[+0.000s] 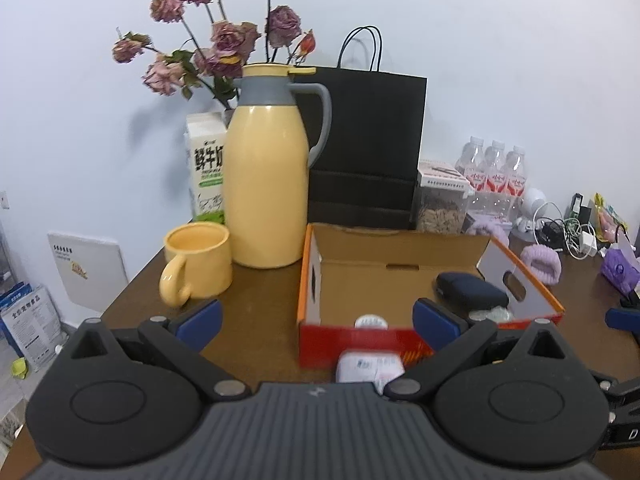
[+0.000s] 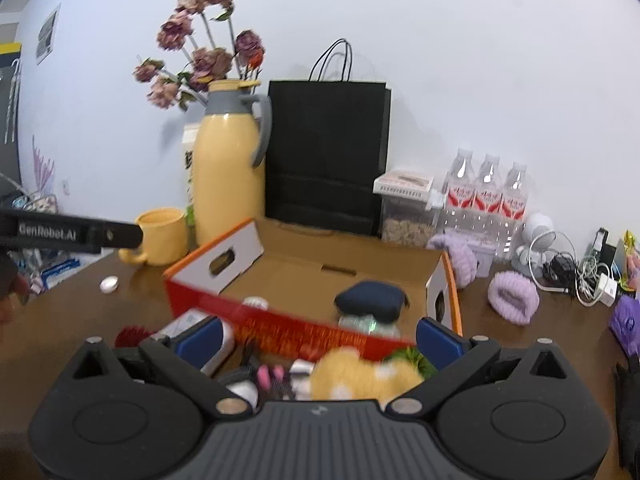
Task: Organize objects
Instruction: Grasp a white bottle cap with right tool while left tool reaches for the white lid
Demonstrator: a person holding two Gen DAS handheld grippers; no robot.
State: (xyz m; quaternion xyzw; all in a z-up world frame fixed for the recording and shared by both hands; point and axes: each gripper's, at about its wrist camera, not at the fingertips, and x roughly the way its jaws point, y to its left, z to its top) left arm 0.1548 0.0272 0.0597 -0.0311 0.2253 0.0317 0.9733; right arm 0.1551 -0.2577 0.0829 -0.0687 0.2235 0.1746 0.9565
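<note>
While both grippers gape, the box (image 1: 400, 256) sits just ahead — untouched.

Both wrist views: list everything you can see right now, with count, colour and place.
Cardboard box: 1, red-orange outside, open, table centre.
Dark navy pouch: 1, inside box, right side.
Yellow thermos jug with grey collar: 1, behind box, left.
Yellow ceramic mug: 1, left of jug.
Milk carton: 1, white-green, behind mug.
Dried roses: one bunch, dusty pink, behind jug.
Black paper bag: 1, against wall.
Water bottles: 3, clear, red labels, right of bag.
Purple fluffy bands: 2, right of box.
Left gripper: open, before box.
Right gripper: open, above small blurred items.
</note>
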